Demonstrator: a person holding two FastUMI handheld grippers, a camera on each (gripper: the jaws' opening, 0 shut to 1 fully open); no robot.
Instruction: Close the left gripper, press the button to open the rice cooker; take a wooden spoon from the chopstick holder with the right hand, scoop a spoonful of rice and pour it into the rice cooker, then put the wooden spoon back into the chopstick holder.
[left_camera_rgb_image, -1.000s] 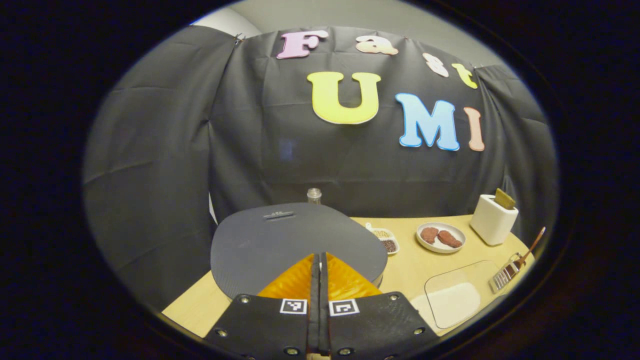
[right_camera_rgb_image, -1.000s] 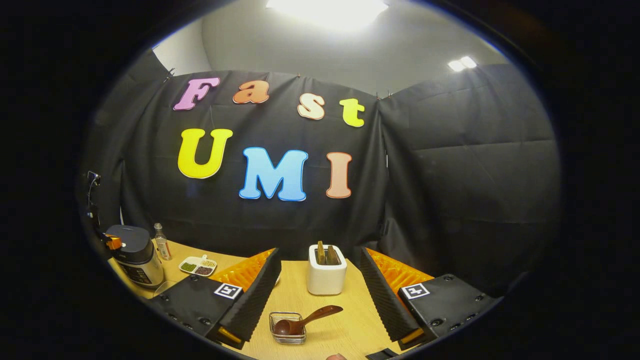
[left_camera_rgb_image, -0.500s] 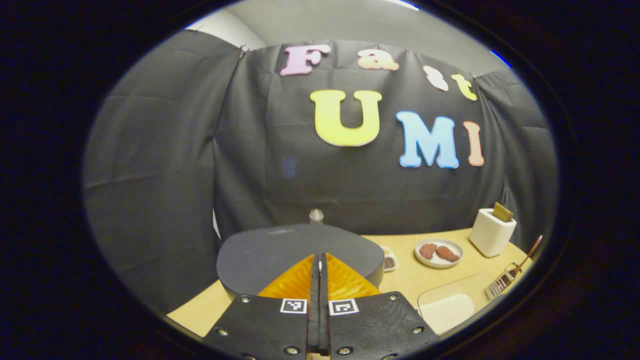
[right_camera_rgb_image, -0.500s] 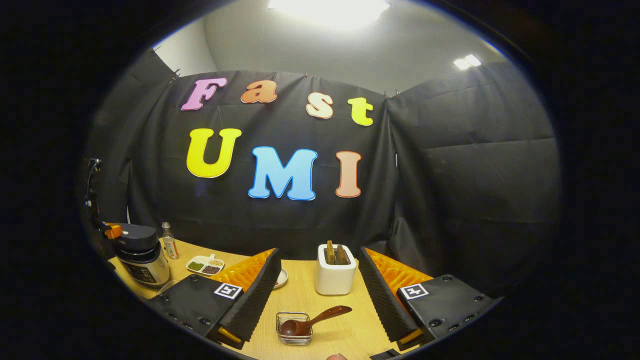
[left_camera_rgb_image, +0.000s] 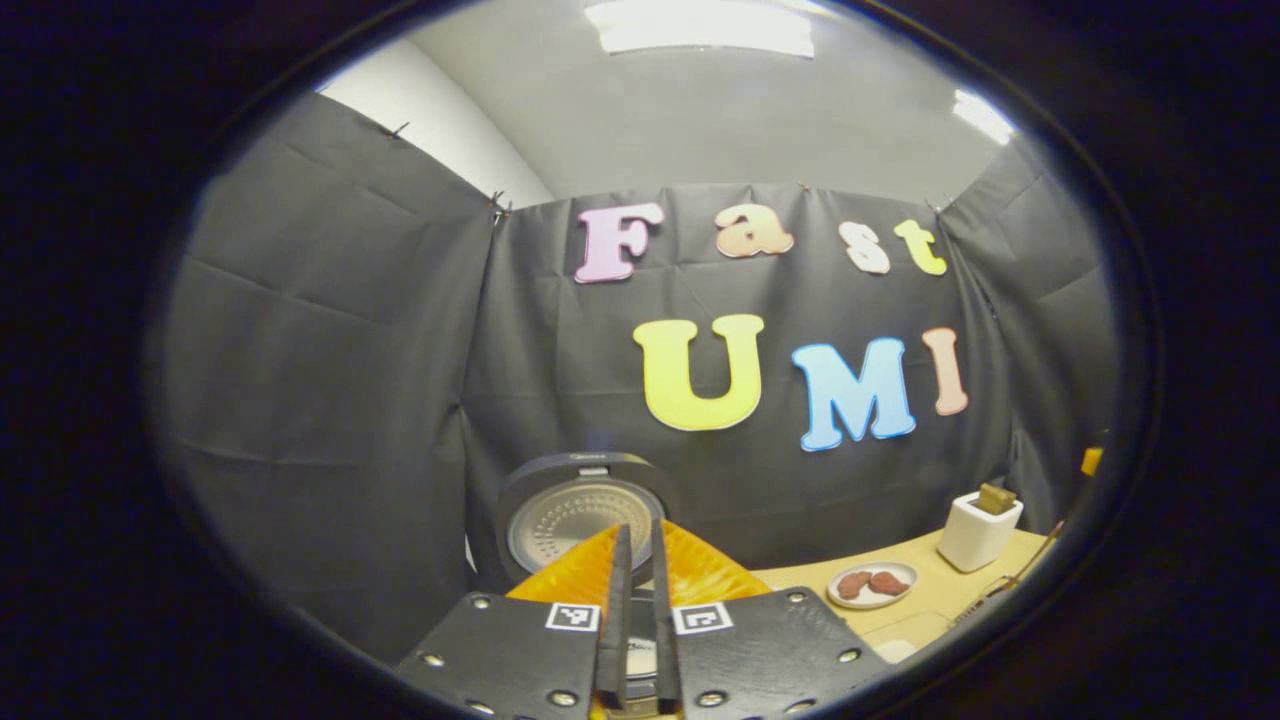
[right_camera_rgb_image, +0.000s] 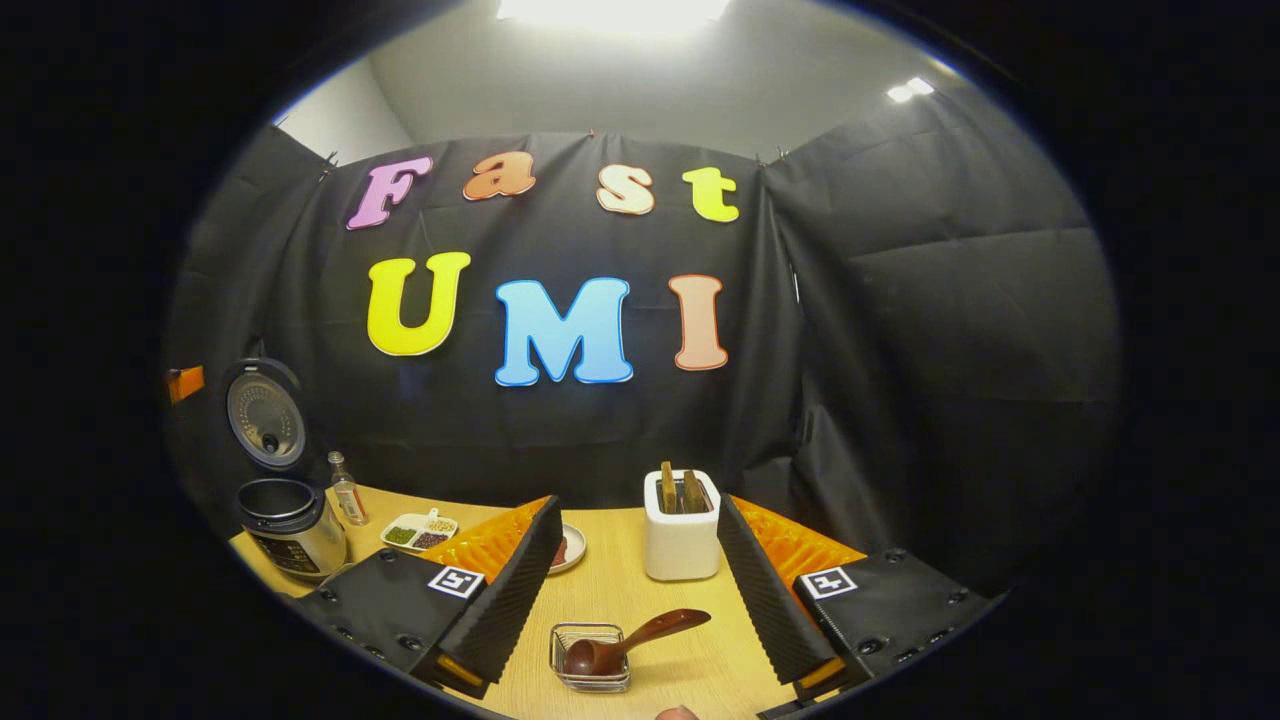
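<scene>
Cooker (right_camera_rgb_image: 285, 520) stands open at the far left of the table (right_camera_rgb_image: 620, 590), lid (right_camera_rgb_image: 265, 415) upright, pot mouth exposed; the button step reads as done. In the left gripper view the lid's inner plate (left_camera_rgb_image: 580, 510) rises just beyond the left gripper (left_camera_rgb_image: 637, 570), whose fingers are drawn almost together, a thin gap between them, gripping nothing.

The right gripper (right_camera_rgb_image: 635, 575) is spread wide and empty. The spoon (right_camera_rgb_image: 625, 643) lies directly ahead of it, low and central between the two fingers, bowl down in the wire holder (right_camera_rgb_image: 590, 657), handle slanting up and to the right. That long axis runs across the line of approach, so the fingers would likely have to close on the handle to the right of the holder's rim. The right gripper is plainly the nearer one.

Hard to make out: the rice supply cannot be identified with certainty. The holder's near edge is cut off at the bottom of the right gripper view. Whether the fingers are level with the handle cannot be told.
</scene>
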